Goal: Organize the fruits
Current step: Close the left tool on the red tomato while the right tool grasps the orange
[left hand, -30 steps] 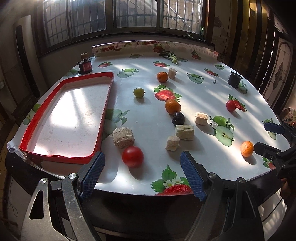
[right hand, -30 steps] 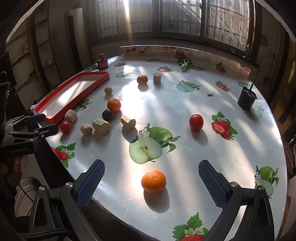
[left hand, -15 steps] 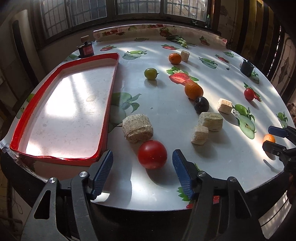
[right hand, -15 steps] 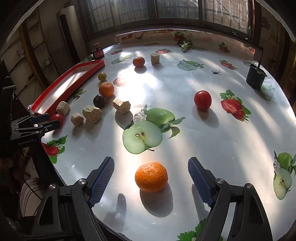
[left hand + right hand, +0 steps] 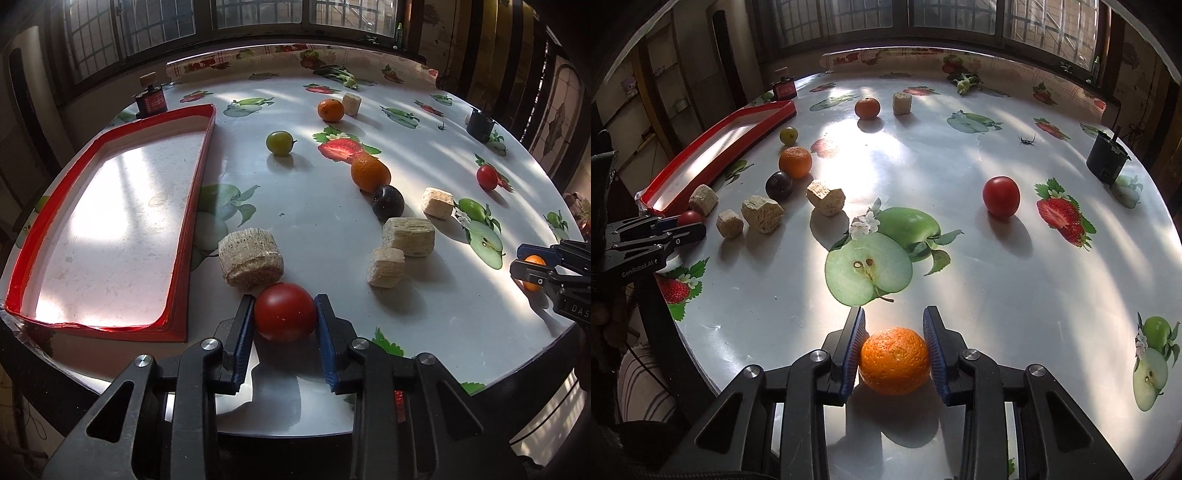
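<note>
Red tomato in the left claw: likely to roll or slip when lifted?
The red tomato is round and glossy, so it could squirm between the flat pads closing on its sides. It sits on a smooth, shiny table, so if released it would probably roll. Its skin looks thin; a hard squeeze may bruise it.

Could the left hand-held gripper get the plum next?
Probably not yet: the left hand-held gripper is closing on a tomato. Otherwise the plum looks reachable, though an orange touches its far side.
</note>
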`<state>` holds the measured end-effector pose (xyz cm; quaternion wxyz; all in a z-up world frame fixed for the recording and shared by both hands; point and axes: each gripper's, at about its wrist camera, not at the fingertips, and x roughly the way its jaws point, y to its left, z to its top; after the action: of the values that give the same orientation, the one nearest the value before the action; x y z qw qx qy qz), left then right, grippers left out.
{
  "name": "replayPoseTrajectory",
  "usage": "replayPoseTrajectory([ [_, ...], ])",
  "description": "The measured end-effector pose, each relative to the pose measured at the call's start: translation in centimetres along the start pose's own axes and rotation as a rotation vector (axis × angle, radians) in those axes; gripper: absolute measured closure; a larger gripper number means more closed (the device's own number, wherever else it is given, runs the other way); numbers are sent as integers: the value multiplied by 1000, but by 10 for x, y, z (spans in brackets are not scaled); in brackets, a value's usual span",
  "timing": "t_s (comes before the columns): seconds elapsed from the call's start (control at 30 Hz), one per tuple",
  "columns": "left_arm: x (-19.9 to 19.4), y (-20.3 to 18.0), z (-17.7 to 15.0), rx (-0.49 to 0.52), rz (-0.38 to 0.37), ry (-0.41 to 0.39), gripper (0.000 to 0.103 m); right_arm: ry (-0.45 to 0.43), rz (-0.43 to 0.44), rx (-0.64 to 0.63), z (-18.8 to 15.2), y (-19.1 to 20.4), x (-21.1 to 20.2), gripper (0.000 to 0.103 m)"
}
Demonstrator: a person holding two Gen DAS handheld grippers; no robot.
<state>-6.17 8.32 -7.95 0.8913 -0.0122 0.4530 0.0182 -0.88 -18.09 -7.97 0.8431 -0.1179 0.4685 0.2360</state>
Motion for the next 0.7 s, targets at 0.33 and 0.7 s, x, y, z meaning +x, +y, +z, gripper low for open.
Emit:
replayPoseTrajectory([
  [0.33,-17,0,3,9,-2,-32,74,-43,29,-13,10,13,-13,70],
  [0.7,-43,23,12,-26,22,-88,74,-98,94,-46,40,38,-24,70],
])
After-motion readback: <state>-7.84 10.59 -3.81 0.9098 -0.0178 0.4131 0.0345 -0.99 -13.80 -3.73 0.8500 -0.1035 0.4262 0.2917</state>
